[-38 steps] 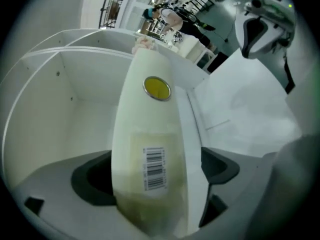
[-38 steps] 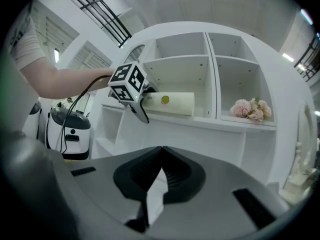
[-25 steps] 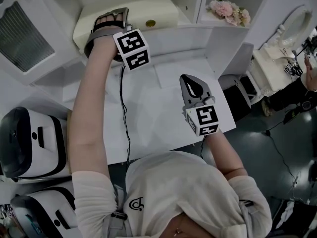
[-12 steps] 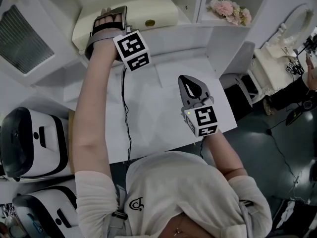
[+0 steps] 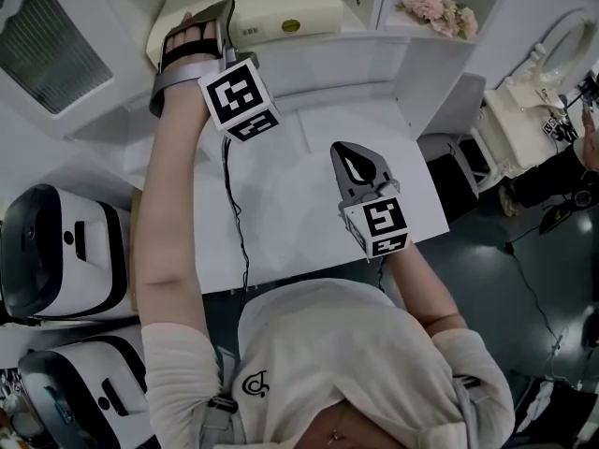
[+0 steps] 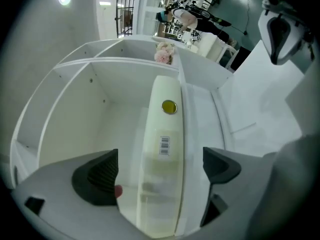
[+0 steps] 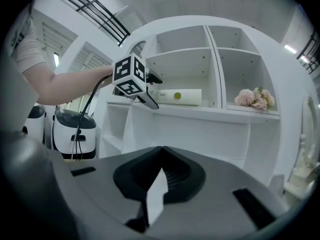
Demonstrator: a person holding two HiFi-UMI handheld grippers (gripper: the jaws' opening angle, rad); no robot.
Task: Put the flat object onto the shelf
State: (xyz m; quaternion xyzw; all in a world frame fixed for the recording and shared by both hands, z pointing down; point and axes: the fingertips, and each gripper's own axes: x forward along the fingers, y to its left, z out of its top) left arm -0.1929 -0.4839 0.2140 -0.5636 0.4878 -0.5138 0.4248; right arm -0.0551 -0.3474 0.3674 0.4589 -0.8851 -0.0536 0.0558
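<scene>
1. The white shelf unit (image 5: 426, 59) fills the top of the head view. Its upper compartments are cut off by the frame edge.
2. The white table (image 5: 299, 204) lies below it. Its near edge is covered by the person's torso.
3. Two white-and-black machines (image 5: 56, 260) stand at the left, partly out of frame.
4. The flat object (image 6: 162, 149), a cream box with a gold sticker and a barcode, lies in a shelf compartment. The gripper body hides its near end.
5. The left gripper (image 6: 160, 166) has its jaws wide apart on either side of the box, with a gap showing at each side. A reddish spot (image 6: 118, 190) by one pad is too small to identify.
6. The right gripper (image 7: 161, 156) hangs over the table, jaws closed together on nothing.
7. Pink flowers (image 5: 432, 9) sit in the neighbouring compartment.
</scene>
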